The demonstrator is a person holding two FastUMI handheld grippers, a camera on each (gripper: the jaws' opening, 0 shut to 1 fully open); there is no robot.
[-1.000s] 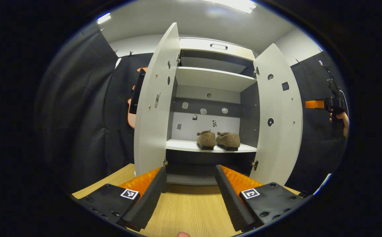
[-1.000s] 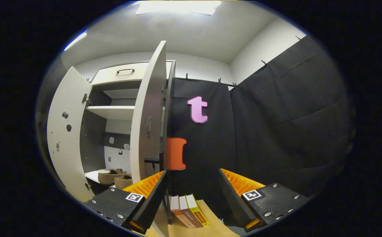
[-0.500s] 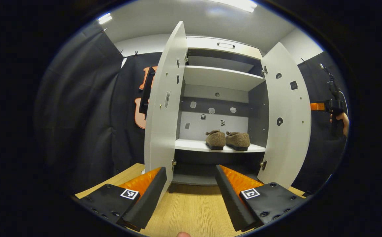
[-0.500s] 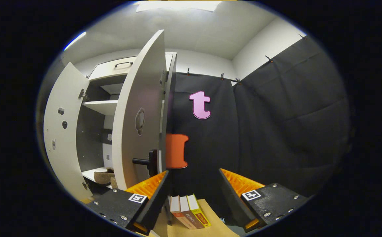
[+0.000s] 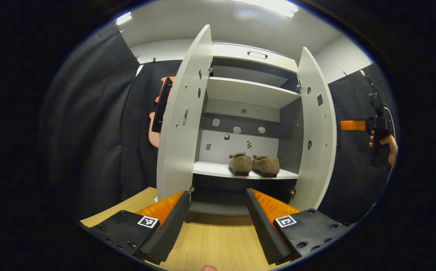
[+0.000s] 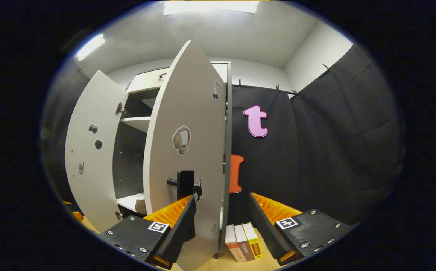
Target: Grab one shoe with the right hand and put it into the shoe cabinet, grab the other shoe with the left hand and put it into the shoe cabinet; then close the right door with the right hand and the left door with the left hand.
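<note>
in the left gripper view the shoe cabinet [image 5: 248, 94] stands on the wooden desk [image 5: 218, 241] with both doors swung out. the two shoes [image 5: 254, 165] sit side by side, touching, on the lower shelf [image 5: 218, 170], toward its right end. the left tool [image 5: 214, 218] hangs released, fingers apart, low before the cabinet and holding nothing. the left door [image 5: 180, 124] is open. in the right gripper view the right tool [image 6: 221, 222] is released too, its fingers either side of the right door [image 6: 187, 158] edge near the black handle [image 6: 183, 183]; whether they touch it i cannot tell. three books [image 6: 243, 241] stand on the desk beside the cabinet.
</note>
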